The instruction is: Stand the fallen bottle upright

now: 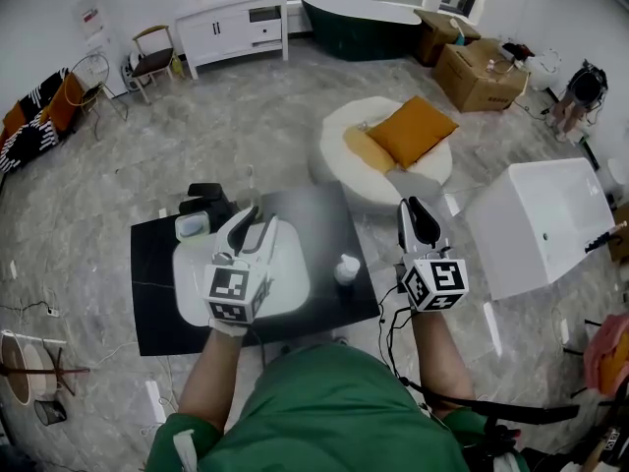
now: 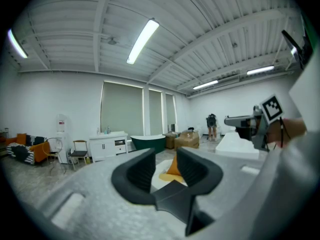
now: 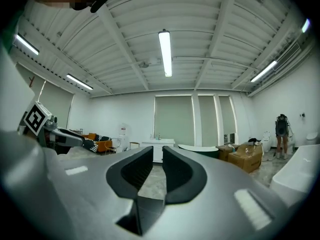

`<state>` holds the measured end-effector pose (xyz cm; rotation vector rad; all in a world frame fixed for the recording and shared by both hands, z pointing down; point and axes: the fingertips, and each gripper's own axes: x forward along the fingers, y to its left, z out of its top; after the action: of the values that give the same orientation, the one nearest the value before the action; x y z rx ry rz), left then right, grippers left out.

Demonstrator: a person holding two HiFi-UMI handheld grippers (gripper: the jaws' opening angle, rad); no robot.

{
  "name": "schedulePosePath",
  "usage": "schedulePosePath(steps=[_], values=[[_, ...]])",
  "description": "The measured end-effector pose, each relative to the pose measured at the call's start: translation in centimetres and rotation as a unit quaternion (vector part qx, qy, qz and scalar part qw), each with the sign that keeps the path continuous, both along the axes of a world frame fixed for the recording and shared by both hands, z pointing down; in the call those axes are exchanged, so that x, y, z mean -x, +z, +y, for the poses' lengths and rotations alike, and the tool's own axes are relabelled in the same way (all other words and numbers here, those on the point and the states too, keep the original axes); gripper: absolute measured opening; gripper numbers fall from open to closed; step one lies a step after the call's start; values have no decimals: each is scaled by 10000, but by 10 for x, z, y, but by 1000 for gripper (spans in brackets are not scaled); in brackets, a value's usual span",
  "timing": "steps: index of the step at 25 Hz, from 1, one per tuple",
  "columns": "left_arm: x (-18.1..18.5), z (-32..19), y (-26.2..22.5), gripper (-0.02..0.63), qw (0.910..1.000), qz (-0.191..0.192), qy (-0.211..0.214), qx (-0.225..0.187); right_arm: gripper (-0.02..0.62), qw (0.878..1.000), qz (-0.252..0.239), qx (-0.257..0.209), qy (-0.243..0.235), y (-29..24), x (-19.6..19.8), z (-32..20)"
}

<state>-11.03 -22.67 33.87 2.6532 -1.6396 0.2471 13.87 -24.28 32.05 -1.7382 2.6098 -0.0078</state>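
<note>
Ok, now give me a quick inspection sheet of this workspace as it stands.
Surface: black tabletop carrying a white basin.
Job's things: white bottle right of the basin, apparently upright.
Clutter: black object and small white dish at the basin's back left.
Grippers: left gripper and right gripper both open, nothing between the jaws.
Cables: black cable hanging under the right gripper; loose leads on the floor.
Surroundings: round tub with orange cushions, white bathtub, cardboard boxes.

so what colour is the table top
Black table, faintly veined; the head view shows it best.
</note>
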Motion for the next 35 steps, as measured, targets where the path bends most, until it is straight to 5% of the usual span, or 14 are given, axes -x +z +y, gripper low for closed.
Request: schedulePosePath(steps=[35], values=[[-3,2,0,127,10000,9,-27,-11,60,9998,-82,79,-145,-5,3,3]])
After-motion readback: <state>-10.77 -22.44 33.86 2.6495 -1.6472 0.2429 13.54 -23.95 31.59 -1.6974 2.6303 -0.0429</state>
